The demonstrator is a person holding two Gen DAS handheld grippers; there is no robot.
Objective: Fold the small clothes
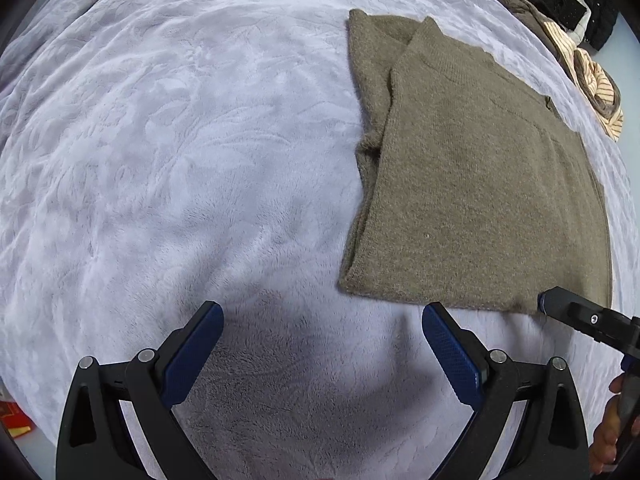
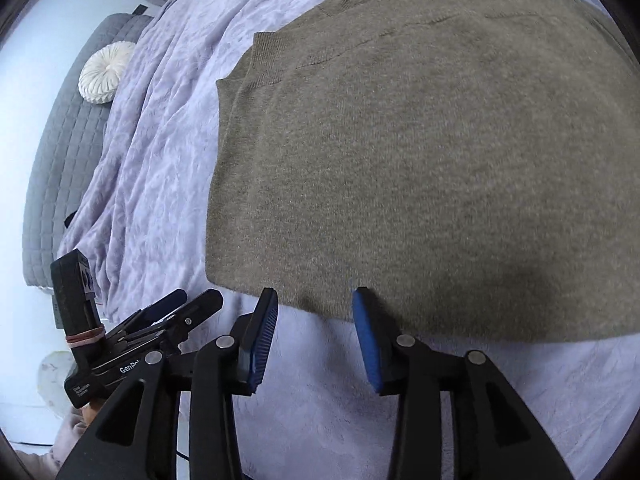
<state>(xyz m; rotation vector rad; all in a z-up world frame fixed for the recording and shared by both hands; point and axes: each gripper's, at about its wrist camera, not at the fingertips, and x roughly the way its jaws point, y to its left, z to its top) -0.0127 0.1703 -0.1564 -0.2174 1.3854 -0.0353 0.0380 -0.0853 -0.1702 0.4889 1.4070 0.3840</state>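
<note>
Olive knit sweater (image 2: 420,168) folded flat, hem beside right gripper (image 2: 314,300), both jaws released, lavender blanket (image 1: 160,160) bare beneath left gripper (image 1: 322,320)

One olive-brown sweater (image 1: 472,184) lies on one lavender blanket (image 1: 180,140). Two grippers show, left (image 1: 322,344) and right (image 2: 316,320). One round white cushion (image 2: 106,72) and one heap of other clothes (image 1: 576,28) sit at the edges.

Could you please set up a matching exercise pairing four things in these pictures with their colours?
Things:
1. sweater
2. blanket
3. round cushion
4. pads of the right tool

Colours:
A. blue
B. cream white
C. olive brown
D. pale lilac

Pairs: 1-C, 2-D, 3-B, 4-A
</note>
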